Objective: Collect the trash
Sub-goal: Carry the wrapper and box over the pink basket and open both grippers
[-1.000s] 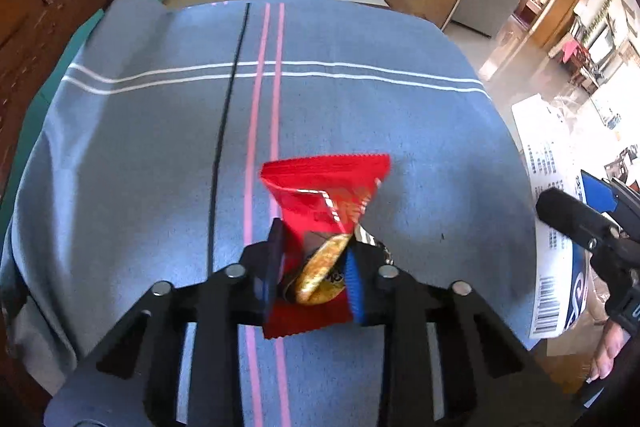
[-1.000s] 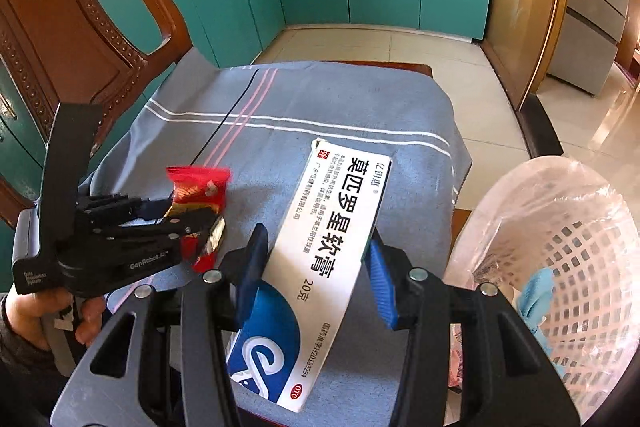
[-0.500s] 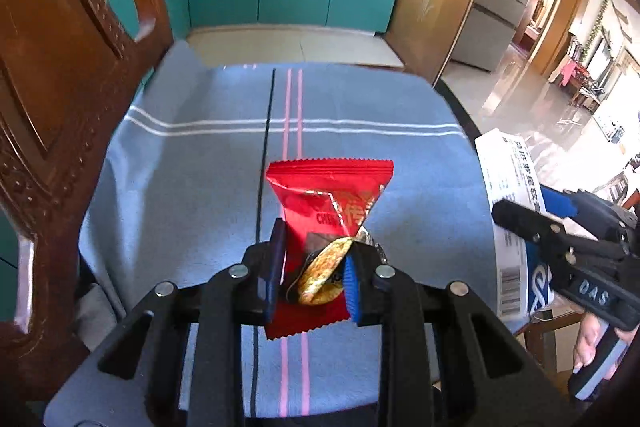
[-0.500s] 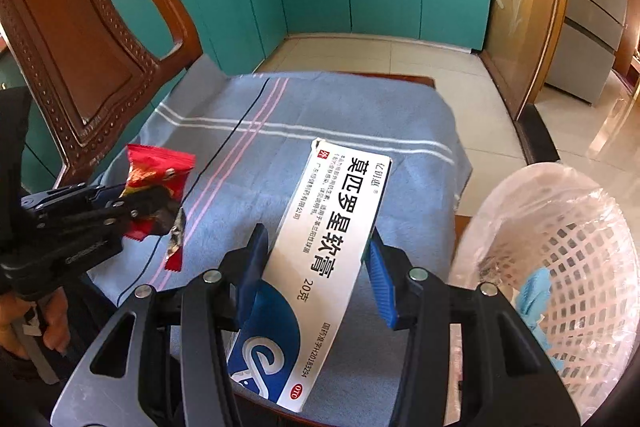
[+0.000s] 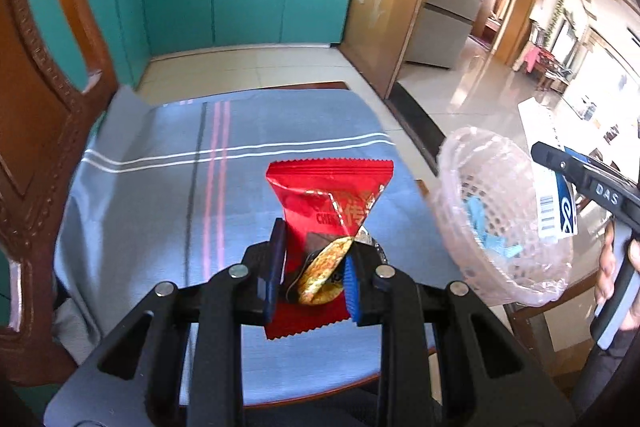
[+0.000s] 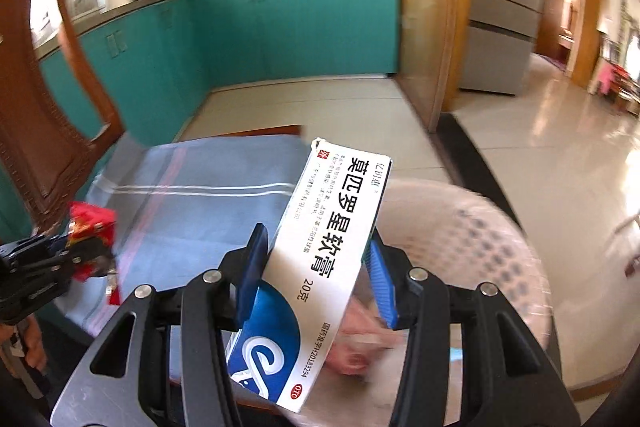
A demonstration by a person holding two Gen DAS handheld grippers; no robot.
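Two hand-held grippers clamp a red wrapper (image 5: 320, 211) and a white box (image 6: 320, 255).

Red snack wrapper (image 5: 329, 203) upright, pinched near its bottom, white medicine box (image 6: 328, 251) held tilted, pink lined basket (image 5: 500, 223) at right

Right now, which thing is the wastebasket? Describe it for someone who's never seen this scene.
Start at the blue striped cloth covering the table. Just off its right edge stands the wastebasket. It is the only perforated pale pink container, lined with a clear bag, with blue scraps inside.
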